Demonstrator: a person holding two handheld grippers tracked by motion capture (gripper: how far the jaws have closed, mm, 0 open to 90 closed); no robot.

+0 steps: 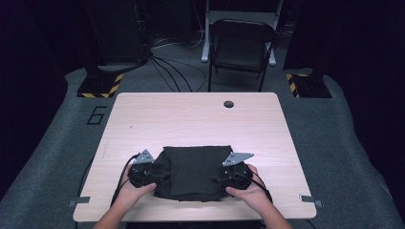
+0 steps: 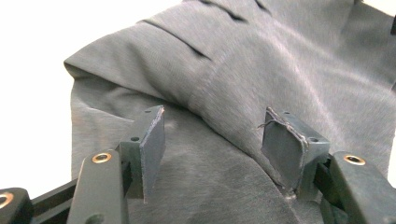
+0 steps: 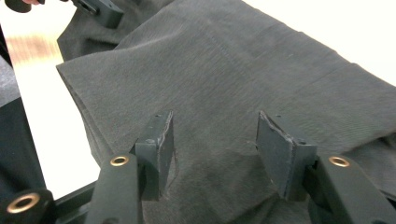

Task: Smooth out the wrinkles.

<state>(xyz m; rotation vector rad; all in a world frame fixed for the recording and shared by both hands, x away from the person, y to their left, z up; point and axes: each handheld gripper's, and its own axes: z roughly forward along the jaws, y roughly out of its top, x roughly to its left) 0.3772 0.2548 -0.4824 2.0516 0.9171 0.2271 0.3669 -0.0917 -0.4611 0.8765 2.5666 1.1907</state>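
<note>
Folding looks well advanced: the dark cloth [image 1: 196, 172] lies as a compact layered rectangle near the front edge of the tabletop [image 1: 200, 114]. Left hand-held gripper [image 2: 212, 144] and right hand-held gripper [image 3: 215, 149] sit at its two sides, jaws apart over the fabric, gripping nothing. Perhaps one more fold or a final smoothing remains.

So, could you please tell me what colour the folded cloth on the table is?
The cloth is plain dark grey, with no pattern; the right gripper view shows it best.

The folded dark grey fabric garment [image 2: 261, 70] ran past the picture edges in both gripper views, and in the high view both grippers' bodies hid its side edges.
</note>
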